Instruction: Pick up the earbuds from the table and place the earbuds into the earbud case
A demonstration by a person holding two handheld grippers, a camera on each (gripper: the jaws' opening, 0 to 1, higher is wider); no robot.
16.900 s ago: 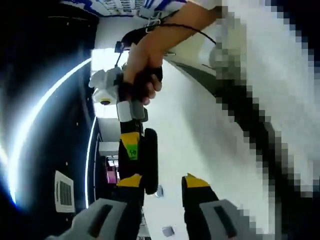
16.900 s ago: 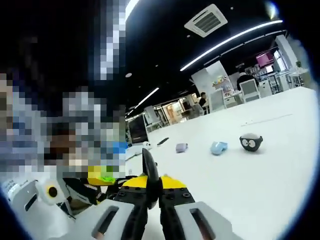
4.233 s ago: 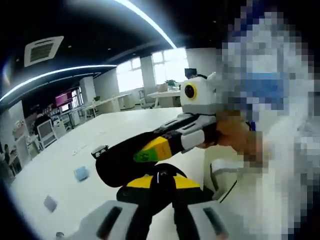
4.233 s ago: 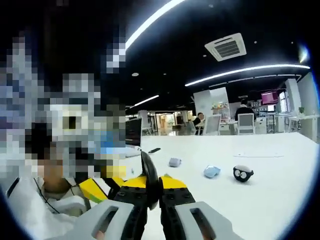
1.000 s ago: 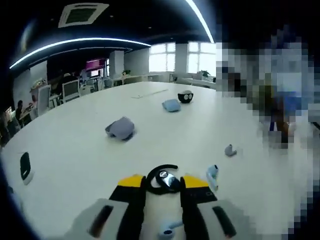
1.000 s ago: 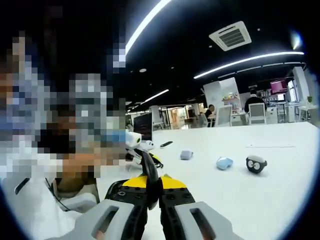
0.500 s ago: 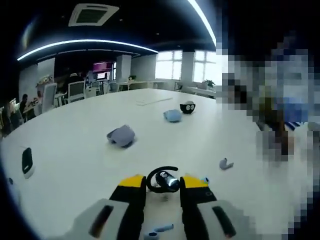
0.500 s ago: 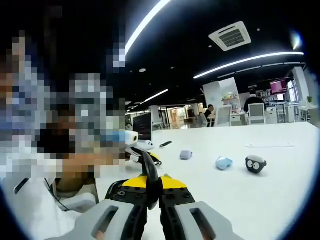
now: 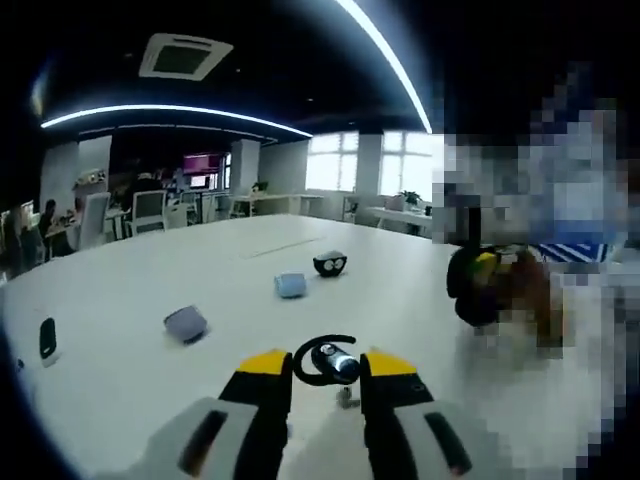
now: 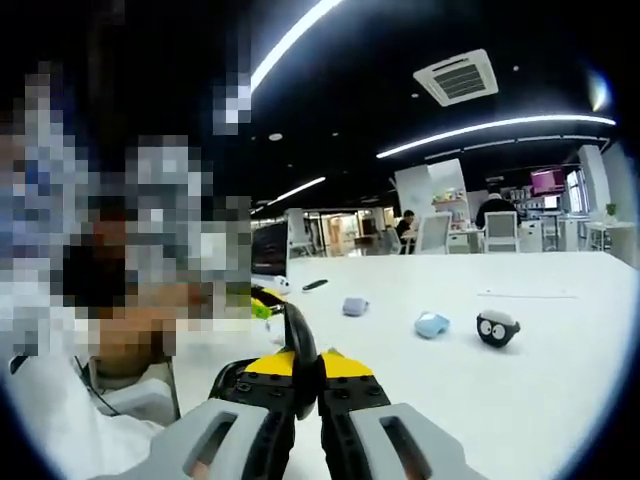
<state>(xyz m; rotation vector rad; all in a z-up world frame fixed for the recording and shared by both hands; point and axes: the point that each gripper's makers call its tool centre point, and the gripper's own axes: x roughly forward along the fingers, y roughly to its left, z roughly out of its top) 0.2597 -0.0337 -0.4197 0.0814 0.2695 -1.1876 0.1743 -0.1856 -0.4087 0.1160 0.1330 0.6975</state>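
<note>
My left gripper (image 9: 327,366) is shut on a black ear-hook earbud (image 9: 335,361), held above the white table (image 9: 120,360). My right gripper (image 10: 307,372) is shut on a second black earbud; its curved hook (image 10: 298,340) sticks up between the closed jaws. Three cases lie in a row on the table: a lavender one (image 9: 186,323), a blue one (image 9: 291,285) and a round black one with cartoon eyes (image 9: 330,264). They lie far ahead of both grippers, and are the lavender (image 10: 355,306), blue (image 10: 432,324) and black (image 10: 497,328) cases in the right gripper view.
A black phone-like slab (image 9: 47,338) lies at the table's left edge. The right gripper's black and yellow body (image 9: 476,286) shows blurred at the right of the left gripper view. A dark flat object (image 10: 313,285) lies far back on the table. Office desks and chairs stand beyond.
The left gripper view has lifted and swung with the earbud still held; the loose earbuds near its jaws have left the picture and the cases look farther away. The right gripper has barely moved.
</note>
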